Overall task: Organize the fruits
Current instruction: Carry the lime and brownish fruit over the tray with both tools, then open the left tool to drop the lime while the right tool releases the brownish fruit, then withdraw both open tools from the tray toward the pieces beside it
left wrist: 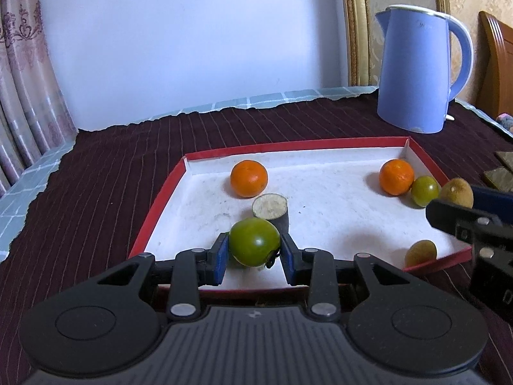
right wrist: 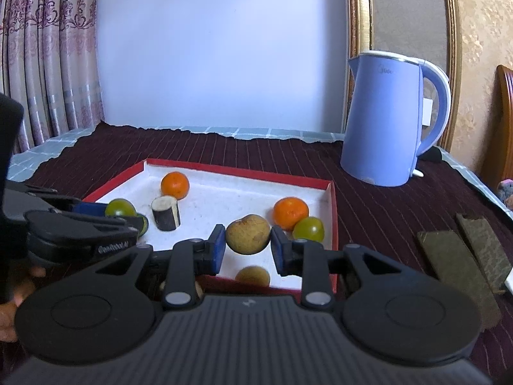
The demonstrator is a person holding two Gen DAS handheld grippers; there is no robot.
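Two grippers in my hands, both loaded. My left gripper [left wrist: 255, 252] clamps a green tomato-like fruit [left wrist: 255, 240] between its blue pads, low over the near part of the red-rimmed tray [left wrist: 154, 211]. My right gripper [right wrist: 247, 248] pinches a brown kiwi-like fruit [right wrist: 247, 233] the same way, lifted clear of the tray's white floor near its right side.

Tray contents, as I count them from the left wrist view:
- one orange [left wrist: 248, 178] toward the far left;
- one cut dark-skinned stub with a pale face [left wrist: 271, 210], just in front of that orange and right behind the fruit in my left grip;
- a second orange [left wrist: 396, 177] in the far right corner;
- a smaller green fruit [left wrist: 424, 191] touching that second orange;
- one more brown fruit [left wrist: 420, 252] lying by the near right rim.

Surroundings: the tray sits on a dark maroon striped cloth [left wrist: 96, 192]. One blue electric kettle [left wrist: 416, 67] stands upright on the cloth behind the tray, well apart from it. Some flat brownish slabs [right wrist: 461, 256] lie on the cloth to the tray's right. Pink patterned curtains [right wrist: 48, 48] hang at the left.
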